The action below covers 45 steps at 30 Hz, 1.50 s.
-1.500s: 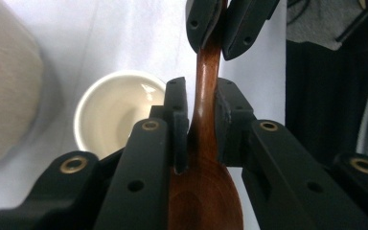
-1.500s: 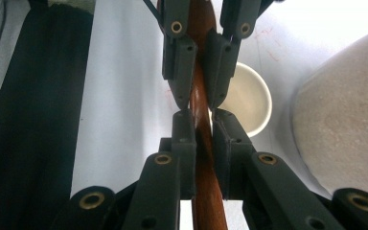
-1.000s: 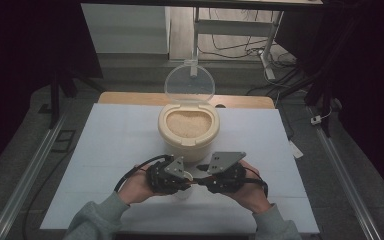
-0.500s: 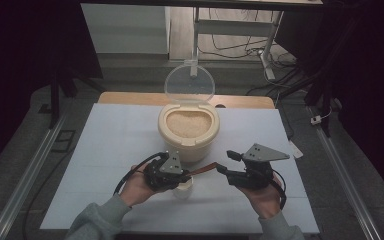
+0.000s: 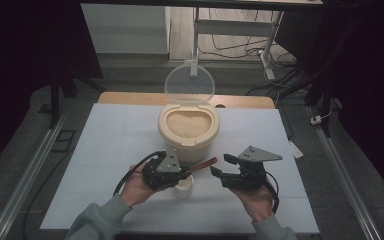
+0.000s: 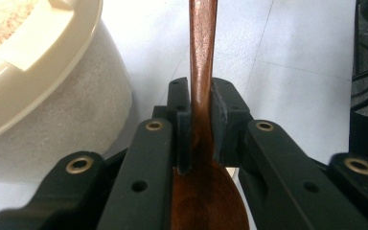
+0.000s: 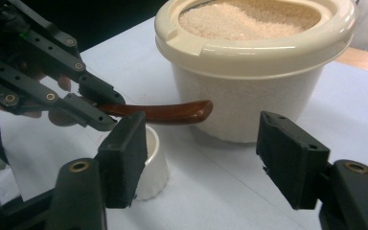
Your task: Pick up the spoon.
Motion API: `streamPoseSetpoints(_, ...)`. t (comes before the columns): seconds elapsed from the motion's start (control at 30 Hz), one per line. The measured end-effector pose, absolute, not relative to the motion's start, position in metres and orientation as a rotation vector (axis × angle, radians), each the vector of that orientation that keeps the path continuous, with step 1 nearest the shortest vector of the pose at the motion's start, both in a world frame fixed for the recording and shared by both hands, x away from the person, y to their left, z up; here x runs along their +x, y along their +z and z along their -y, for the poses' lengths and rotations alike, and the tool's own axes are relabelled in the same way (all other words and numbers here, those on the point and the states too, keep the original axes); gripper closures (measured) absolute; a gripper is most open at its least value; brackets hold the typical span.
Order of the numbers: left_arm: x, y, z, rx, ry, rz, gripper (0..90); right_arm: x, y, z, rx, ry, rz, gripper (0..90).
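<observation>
High view: a wooden spoon [image 5: 203,165] is clamped in the left tongs [image 5: 182,172] above a small white cup [image 5: 183,186].
The right tongs [image 5: 218,166], just opened, are held apart and empty beside the rice container [image 5: 188,131] on the table [image 5: 110,145].

No readable text, label, brand, number or sign anywhere, on any surface, in the high view or either gripper view.

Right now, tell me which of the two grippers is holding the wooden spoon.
The left gripper: its jaws clamp the wooden spoon. The right gripper stands open with nothing between its jaws.
</observation>
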<state>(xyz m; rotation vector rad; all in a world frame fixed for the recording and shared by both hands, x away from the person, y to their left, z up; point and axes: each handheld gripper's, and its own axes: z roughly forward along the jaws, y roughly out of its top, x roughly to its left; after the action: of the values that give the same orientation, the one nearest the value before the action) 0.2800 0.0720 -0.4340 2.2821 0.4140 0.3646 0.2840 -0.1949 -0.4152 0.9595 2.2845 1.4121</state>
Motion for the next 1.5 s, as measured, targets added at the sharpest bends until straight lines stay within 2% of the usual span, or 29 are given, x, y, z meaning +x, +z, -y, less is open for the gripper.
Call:
streamPoseSetpoints(0.23, 0.278, -0.434, -0.070, 2.269, 0.387, -0.401, 78.6, 0.285, -0.422, 0.187, 1.012, 1.441, -2.293, 34.4)
streamPoseSetpoints(0.47, 0.276, -0.435, -0.067, 2.265, 0.396, -0.389, 78.6, 0.285, -0.426, 0.180, 1.045, 1.503, -2.282, 41.2)
streamPoseSetpoints(0.53, 0.275, -0.435, -0.066, 2.266, 0.398, -0.382, 78.7, 0.285, -0.427, 0.178, 1.063, 1.535, -2.270, 46.4)
streamPoseSetpoints(0.63, 0.273, -0.435, -0.064, 2.276, 0.428, -0.375, 78.7, 0.285, -0.427, 0.178, 1.084, 1.542, -2.257, 48.7)
streamPoseSetpoints(0.8, 0.272, -0.434, -0.065, 2.256, 0.448, -0.378, 78.9, 0.285, -0.426, 0.182, 1.128, 1.656, -2.202, 59.1)
streamPoseSetpoints(0.93, 0.271, -0.433, -0.066, 2.249, 0.466, -0.372, 79.1, 0.283, -0.423, 0.183, 1.116, 1.688, -2.182, 63.9)
streamPoseSetpoints(0.97, 0.270, -0.433, -0.066, 2.248, 0.466, -0.369, 79.4, 0.282, -0.421, 0.183, 1.105, 1.718, -2.174, 67.9)
streamPoseSetpoints(1.2, 0.268, -0.434, -0.063, 2.266, 0.497, -0.349, 79.5, 0.279, -0.415, 0.183, 1.023, 1.825, -2.192, 81.2)
streamPoseSetpoints(1.5, 0.267, -0.431, -0.066, 2.248, 0.510, -0.345, 79.2, 0.276, -0.411, 0.180, 0.940, 1.870, -2.185, 83.2)
